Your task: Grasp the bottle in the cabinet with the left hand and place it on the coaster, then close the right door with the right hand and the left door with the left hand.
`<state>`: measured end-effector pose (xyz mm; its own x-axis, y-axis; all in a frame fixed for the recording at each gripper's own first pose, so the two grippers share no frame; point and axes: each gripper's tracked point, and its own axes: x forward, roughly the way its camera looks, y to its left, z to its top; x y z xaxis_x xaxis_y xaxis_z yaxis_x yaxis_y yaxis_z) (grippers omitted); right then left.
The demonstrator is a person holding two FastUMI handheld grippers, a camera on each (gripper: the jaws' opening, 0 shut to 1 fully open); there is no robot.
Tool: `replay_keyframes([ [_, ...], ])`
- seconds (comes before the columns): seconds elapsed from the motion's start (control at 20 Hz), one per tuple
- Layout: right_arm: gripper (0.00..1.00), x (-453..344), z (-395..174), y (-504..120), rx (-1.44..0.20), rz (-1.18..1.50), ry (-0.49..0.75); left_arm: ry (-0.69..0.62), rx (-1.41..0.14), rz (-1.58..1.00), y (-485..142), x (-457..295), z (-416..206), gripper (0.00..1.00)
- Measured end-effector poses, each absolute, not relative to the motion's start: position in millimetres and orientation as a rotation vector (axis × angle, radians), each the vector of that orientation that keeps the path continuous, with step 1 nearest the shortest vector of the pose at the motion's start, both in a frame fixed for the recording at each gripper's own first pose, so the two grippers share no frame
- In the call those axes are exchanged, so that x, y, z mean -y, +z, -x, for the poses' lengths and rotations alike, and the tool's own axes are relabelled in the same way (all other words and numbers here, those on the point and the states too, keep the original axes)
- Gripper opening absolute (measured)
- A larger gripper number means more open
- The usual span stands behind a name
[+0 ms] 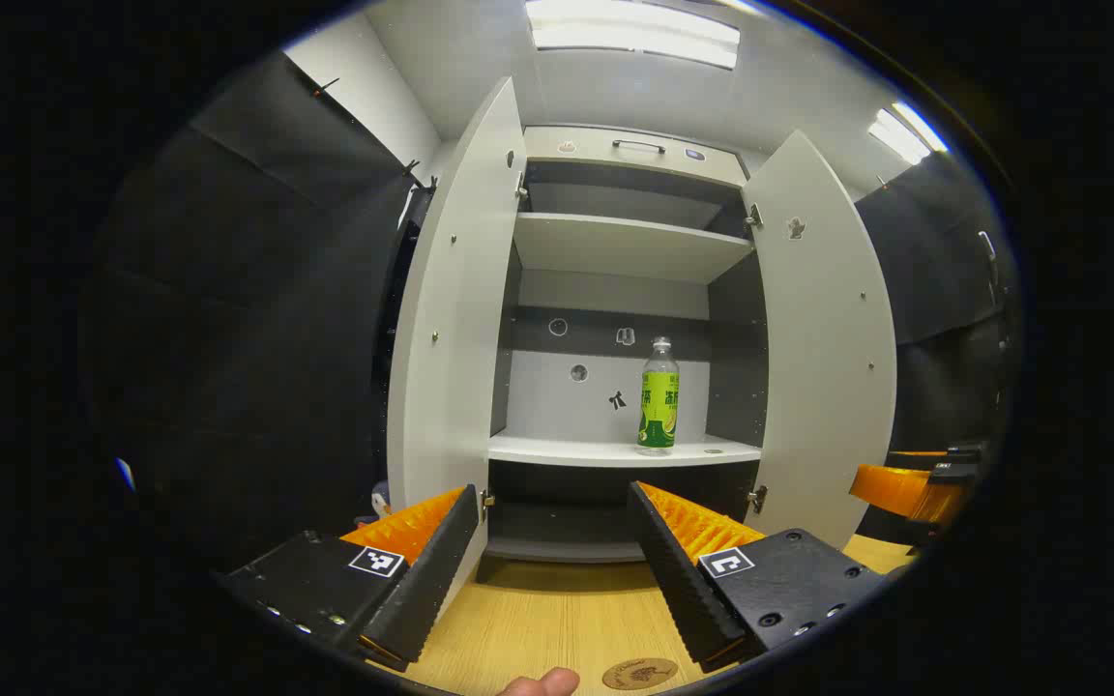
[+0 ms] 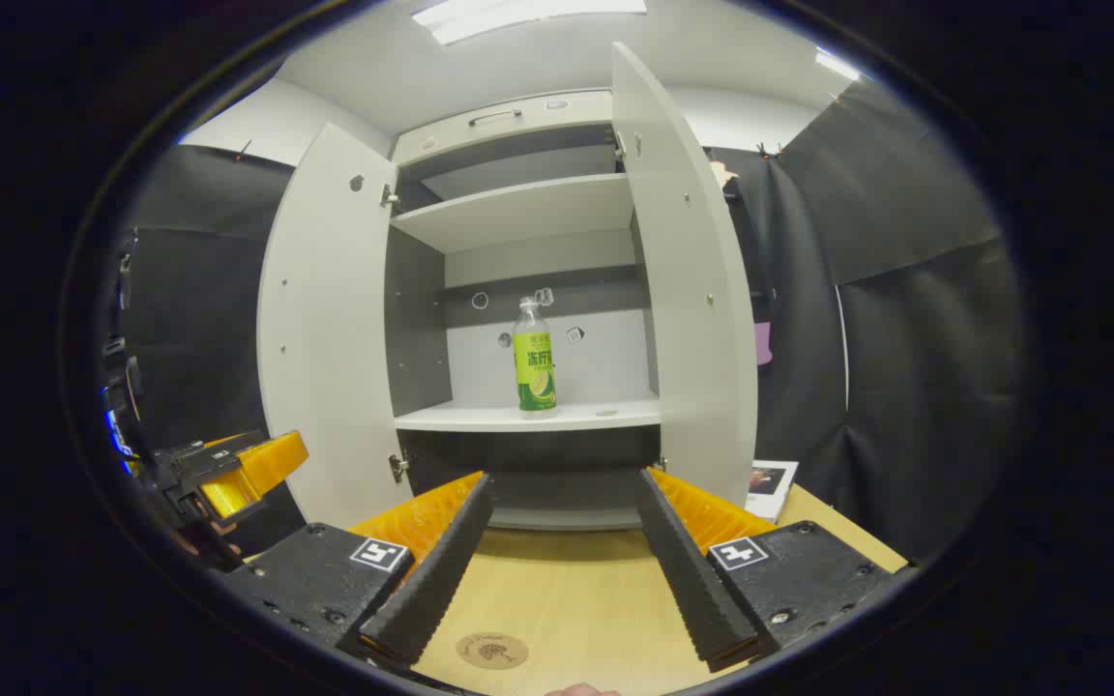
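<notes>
My left gripper point(image 1: 554, 503) hangs above the wooden table point(image 1: 557, 604) with its fingers spread wide and nothing between them; it faces straight into the open cabinet point(image 1: 630, 246). The bottle point(image 1: 659, 396) stands upright on the cabinet's lower shelf point(image 1: 615, 449), toward the right side of that shelf as this view has it, clear of the back wall's small fittings; its label is green and yellow, its cap pale. The left door point(image 1: 446, 329) and the right door point(image 1: 823, 338) both stand swung out toward me. The round coaster point(image 1: 639, 673) lies flat on the table just below and between my left fingers, near the front edge; a fingertip point(image 1: 542, 682) of my own hand shows beside it. My other tool appears at the far right of the left gripper view.

My right gripper point(image 2: 565, 503) is likewise wide open and holds nothing, poised over the same table point(image 2: 567, 590); from here the bottle point(image 2: 535, 358) sits near the middle of the shelf point(image 2: 518, 418), between the two open doors, the left door point(image 2: 325, 329) and the right door point(image 2: 688, 290). The coaster point(image 2: 491, 650) lies by my right gripper's left finger; a small printed card point(image 2: 770, 486) rests at the table's far right corner, beside the right door.
</notes>
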<state>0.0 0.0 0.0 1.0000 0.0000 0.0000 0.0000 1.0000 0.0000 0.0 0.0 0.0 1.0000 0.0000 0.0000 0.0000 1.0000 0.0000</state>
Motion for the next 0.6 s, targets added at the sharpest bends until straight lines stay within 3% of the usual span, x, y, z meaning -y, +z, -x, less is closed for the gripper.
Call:
replay_keyframes([
  [0.6,0.98,-4.4,-1.6,5.1,0.008,-0.011,0.01,0.001,-0.013,0.014,-3.6,-3.0,-0.3,0.95],
])
